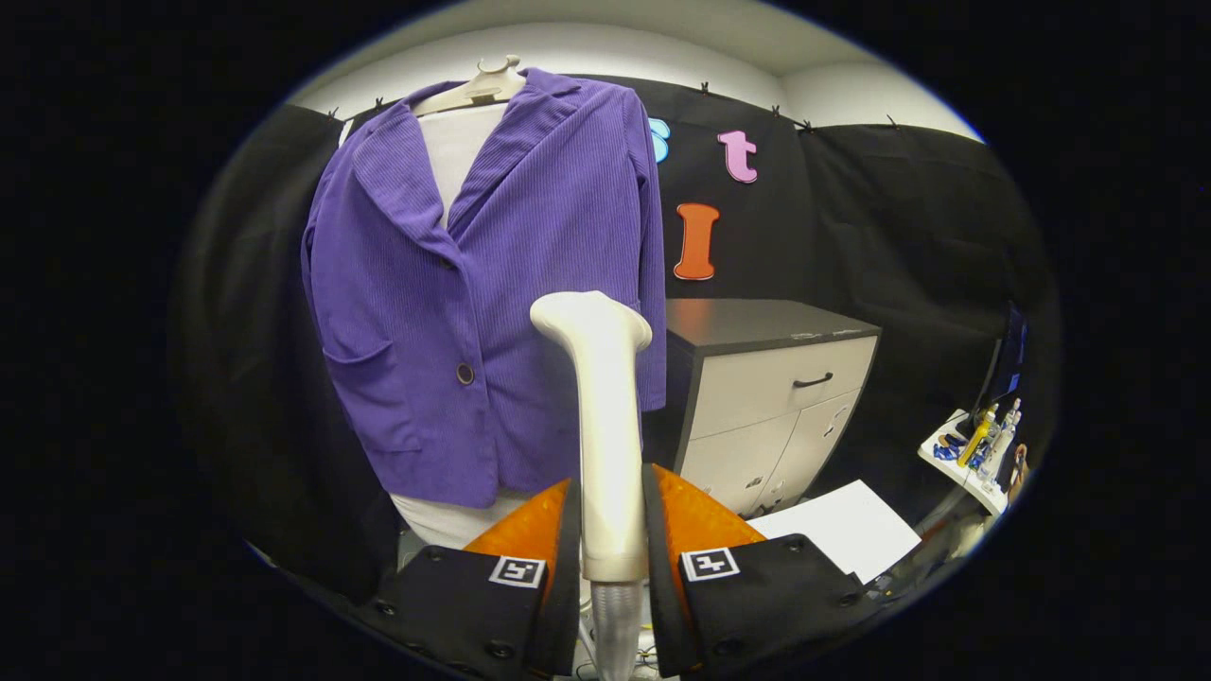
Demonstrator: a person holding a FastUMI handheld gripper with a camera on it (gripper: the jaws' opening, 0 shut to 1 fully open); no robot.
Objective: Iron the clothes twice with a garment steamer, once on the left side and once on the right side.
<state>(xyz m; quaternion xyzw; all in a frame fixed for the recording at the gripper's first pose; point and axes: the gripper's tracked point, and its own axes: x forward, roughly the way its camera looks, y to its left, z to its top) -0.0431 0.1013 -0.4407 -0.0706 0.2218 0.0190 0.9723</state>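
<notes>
Black cloth (908, 236) covers the booth walls; a white wall (587, 57) shows above it. A cabinet (771, 397) with dark top, one drawer and two doors stands against the cloth. A white sheet (837, 525) lies on the floor beside it.

A grey-topped cabinet with pale drawer fronts (771, 397) stood beside a white paper sheet (837, 525); small bottles (989, 435) crowded a white shelf (960, 468)

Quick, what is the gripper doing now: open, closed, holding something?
Gripper: closed, jaws pressing both sides of the garment steamer handle, just before the purple jacket.
</notes>
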